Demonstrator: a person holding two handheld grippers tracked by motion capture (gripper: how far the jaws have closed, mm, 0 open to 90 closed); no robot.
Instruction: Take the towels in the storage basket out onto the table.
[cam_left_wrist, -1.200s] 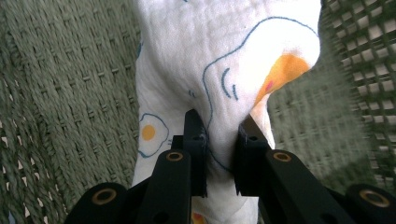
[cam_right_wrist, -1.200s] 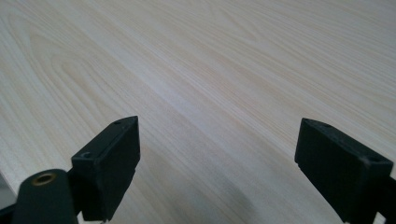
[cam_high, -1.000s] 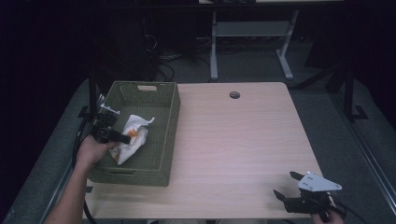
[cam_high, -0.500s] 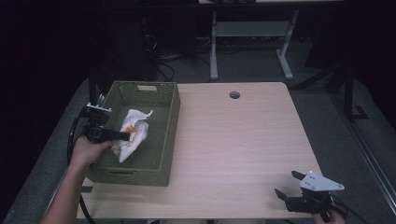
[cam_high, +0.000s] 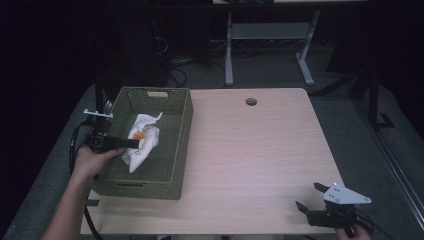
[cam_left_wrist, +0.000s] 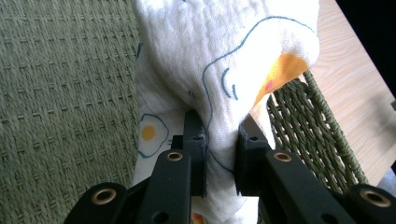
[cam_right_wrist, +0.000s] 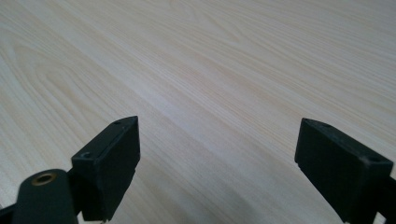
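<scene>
A white cloth (cam_high: 142, 141) printed with fried eggs and blue outlines lies crumpled inside a green woven basket (cam_high: 176, 150), toward the basket's left wall. The left gripper (cam_high: 134, 143) reaches in over that left wall and pinches a fold of the cloth; in the left gripper view the cloth (cam_left_wrist: 224, 70) bulges up between the two black jaws, which are pressed against it from both sides, and part of it drapes over the basket's braided rim (cam_left_wrist: 313, 126). The person's left hand (cam_high: 92, 161) holds the gripper from outside the basket. The basket sits on the left half of the pale wooden surface (cam_high: 260, 150), close to its left edge. A round cable hole (cam_high: 251, 101) lies near the far edge. The right gripper (cam_high: 309, 199) rests near the surface's near right corner, well apart from the basket, its jaws spread wide over bare wood.
</scene>
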